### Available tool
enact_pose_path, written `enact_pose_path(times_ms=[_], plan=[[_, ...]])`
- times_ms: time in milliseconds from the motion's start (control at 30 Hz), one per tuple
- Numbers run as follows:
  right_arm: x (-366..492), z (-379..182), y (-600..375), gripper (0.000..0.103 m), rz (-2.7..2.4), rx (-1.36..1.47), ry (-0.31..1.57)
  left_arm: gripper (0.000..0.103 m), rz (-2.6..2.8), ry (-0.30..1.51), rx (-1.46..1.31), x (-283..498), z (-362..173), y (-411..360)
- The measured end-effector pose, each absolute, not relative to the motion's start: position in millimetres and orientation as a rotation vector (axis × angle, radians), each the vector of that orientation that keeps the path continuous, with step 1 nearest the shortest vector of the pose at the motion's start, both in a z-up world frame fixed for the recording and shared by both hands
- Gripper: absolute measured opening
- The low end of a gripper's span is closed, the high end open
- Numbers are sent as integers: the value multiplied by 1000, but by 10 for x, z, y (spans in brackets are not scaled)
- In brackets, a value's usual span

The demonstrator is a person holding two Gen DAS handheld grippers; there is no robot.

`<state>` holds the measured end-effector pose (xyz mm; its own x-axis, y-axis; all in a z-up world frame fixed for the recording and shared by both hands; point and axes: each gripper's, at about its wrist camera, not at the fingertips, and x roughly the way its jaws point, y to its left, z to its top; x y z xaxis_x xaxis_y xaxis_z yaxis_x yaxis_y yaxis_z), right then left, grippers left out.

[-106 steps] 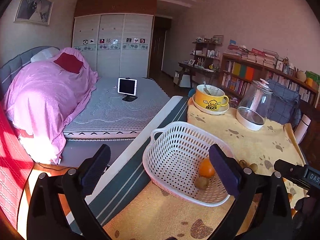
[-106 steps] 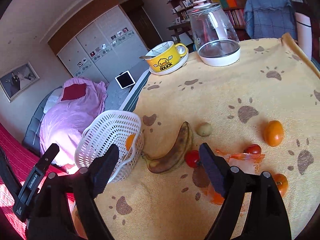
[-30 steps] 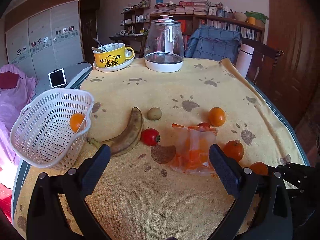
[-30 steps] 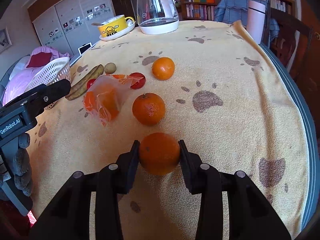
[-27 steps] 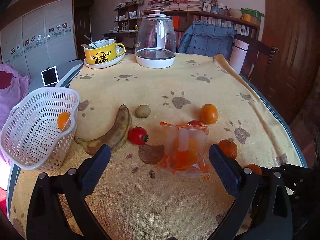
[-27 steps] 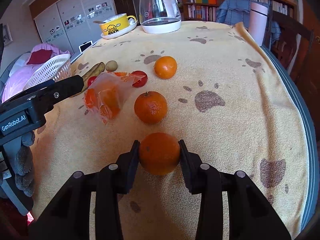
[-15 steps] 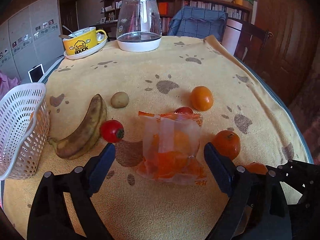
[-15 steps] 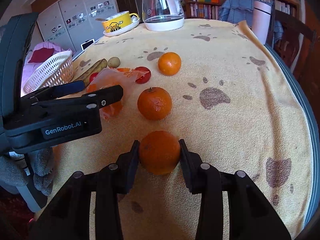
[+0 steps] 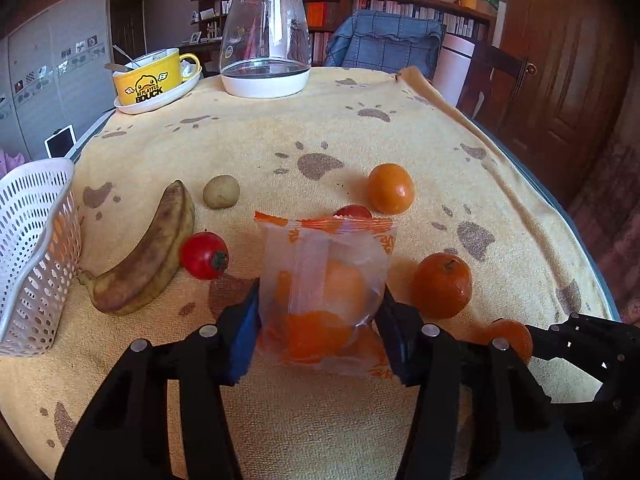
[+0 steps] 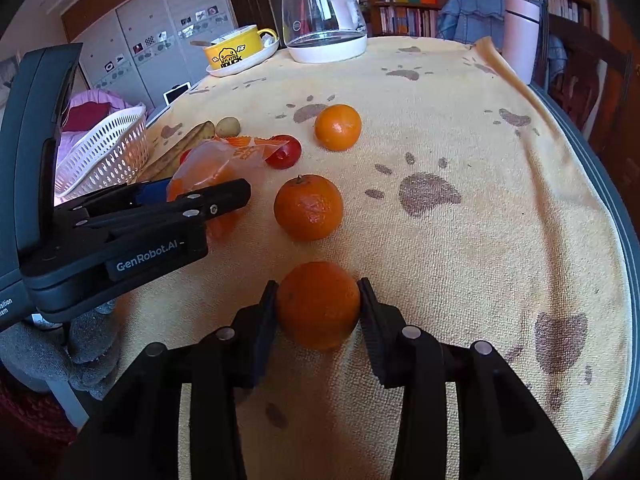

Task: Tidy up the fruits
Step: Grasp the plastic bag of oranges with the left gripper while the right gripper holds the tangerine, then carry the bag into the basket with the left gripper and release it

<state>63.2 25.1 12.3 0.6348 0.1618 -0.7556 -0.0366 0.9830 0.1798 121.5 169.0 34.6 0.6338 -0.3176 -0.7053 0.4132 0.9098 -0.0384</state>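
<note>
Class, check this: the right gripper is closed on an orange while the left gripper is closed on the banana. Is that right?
Not quite. The right gripper does hold an orange, but the left gripper is closed on the plastic bag of oranges; the banana lies untouched, as the left wrist view shows.

Bookshelves (image 9: 400, 4) lined my far wall, wooden door (image 9: 568, 60) on the right, white wardrobe (image 10: 160, 52) far left, daylight throughout.

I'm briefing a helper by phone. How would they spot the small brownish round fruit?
On the paw-print cloth, find the white basket at the left edge, then the spotted banana beside it. The small brownish fruit sits just off the banana's far tip: dull tan, unlike the red tomatoes and oranges.
</note>
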Motion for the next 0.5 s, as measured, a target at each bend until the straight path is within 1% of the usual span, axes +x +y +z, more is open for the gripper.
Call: enact_pose_path(times_ms=[500], plan=[[635,124,270,40,111,136,880,54,-335,656,179,973,566,1799]])
